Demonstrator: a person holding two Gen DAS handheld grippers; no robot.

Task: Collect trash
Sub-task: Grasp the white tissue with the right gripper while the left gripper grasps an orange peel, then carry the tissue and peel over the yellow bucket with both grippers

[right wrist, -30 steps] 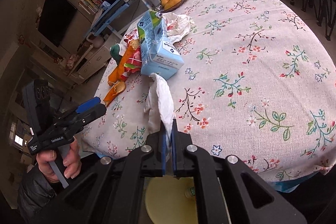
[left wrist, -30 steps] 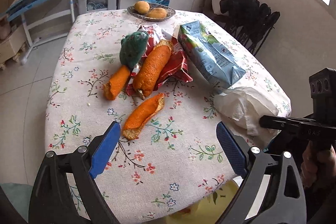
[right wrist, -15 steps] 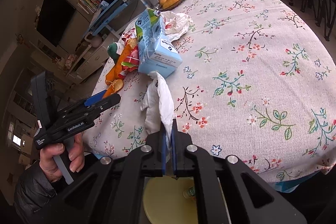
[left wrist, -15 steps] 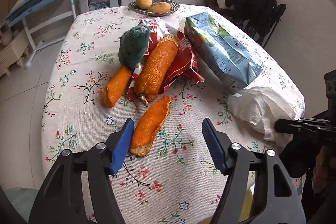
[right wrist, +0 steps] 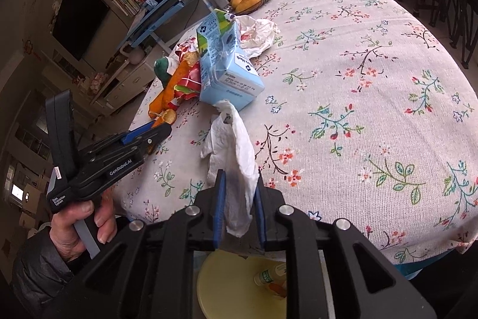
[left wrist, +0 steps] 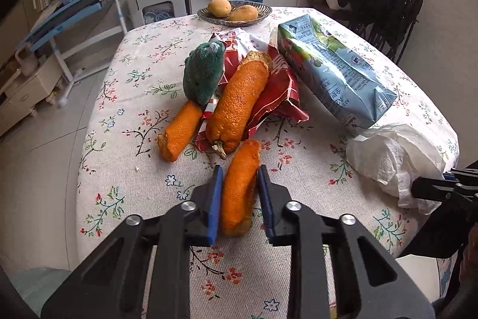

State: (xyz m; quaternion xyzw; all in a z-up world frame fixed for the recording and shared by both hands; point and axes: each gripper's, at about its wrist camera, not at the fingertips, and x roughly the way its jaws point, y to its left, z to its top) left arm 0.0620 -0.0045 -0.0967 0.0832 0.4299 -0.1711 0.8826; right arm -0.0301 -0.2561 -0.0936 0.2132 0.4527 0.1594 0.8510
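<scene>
Left fingers (left wrist: 239,184) just closing around orange peel (left wrist: 239,190); right fingers (right wrist: 239,193) opening, tissue (right wrist: 233,151) between; "GenRobot.AI".

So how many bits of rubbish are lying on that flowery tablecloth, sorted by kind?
Orange peel pieces: 3 (nearest, middle, left)
Green sponge: 1
Red wrapper: 1
Blue carton: 1
White tissues: 2 (near one, crumpled one behind the carton)
Total: 8
</scene>
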